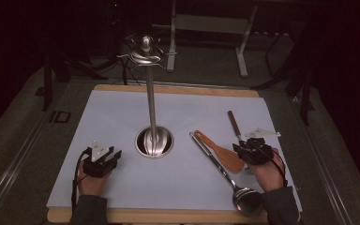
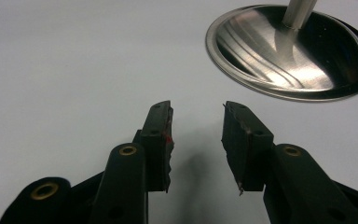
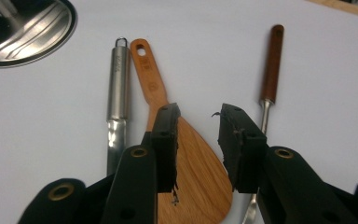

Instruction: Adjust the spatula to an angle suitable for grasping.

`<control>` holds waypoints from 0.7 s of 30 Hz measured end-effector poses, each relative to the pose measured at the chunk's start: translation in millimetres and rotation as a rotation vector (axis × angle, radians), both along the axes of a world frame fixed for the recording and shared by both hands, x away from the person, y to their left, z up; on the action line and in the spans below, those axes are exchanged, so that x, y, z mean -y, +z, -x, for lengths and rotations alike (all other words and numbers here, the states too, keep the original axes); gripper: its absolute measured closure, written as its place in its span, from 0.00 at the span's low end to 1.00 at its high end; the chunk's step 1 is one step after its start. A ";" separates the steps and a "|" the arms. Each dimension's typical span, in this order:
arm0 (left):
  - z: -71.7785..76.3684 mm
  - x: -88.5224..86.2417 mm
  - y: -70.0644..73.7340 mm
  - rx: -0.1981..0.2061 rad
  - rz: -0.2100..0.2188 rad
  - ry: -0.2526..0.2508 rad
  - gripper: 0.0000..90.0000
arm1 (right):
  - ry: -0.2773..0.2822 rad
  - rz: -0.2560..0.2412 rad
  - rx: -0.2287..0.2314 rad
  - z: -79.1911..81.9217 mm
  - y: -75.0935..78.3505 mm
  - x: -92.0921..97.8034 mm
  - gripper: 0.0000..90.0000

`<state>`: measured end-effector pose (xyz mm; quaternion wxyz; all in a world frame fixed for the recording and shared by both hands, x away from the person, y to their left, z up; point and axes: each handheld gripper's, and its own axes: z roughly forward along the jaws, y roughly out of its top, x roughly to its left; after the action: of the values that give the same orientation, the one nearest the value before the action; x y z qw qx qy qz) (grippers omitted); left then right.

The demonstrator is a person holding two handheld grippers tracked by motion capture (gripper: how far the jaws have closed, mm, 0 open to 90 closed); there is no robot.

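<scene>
Tools first, as we see them in the high view: our left tool (image 1: 115,156) rests at the lower left of the frame on the pale grey mat covering the wooden desk (image 1: 178,89), and our right tool (image 1: 243,149) sits at the lower right, just over the wooden spatula with a flat orange-brown blade (image 1: 222,153). To the left of the spatula lies a long stainless-steel ladle (image 1: 225,173), its bowl near the bottom edge by our right sleeve. A dark brown wooden-handled utensil (image 1: 234,124) lies above the right tool. At the centre stands a tall polished steel utensil stand with a round base and hooks at its top (image 1: 152,108).

In the left gripper view, the left tool (image 2: 196,140) has its jaws parted by a moderate gap with nothing between them, only bare mat beneath. The stand's round base (image 2: 284,60) fills the upper right of the frame, apart from the jaws.

In the right gripper view, the right tool (image 3: 196,140) is likewise parted by a moderate gap and holds nothing. The spatula (image 3: 191,177) lies below and between the jaws, its handle running toward the upper left; we cannot tell whether a jaw touches it. The ladle's steel handle (image 3: 118,88) lies just left of it, the brown-handled utensil (image 3: 271,65) to the upper right, and the stand's base (image 3: 28,28) in the upper left corner.
</scene>
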<state>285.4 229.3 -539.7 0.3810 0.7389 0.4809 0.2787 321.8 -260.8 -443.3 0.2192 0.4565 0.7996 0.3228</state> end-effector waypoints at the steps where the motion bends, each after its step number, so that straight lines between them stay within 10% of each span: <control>1: 0.0 0.0 0.0 0.000 0.000 0.000 0.70 | 0.000 0.000 0.000 0.0 0.0 0.0 0.75; 21: -0.2 -0.6 0.0 -0.003 0.006 0.005 0.69 | 0.134 0.099 -0.172 -41.3 -13.6 -50.2 0.75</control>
<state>285.7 229.9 -539.7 0.3821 0.7368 0.4841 0.2772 363.0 -210.6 -456.9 0.1500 0.4169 0.8590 0.2567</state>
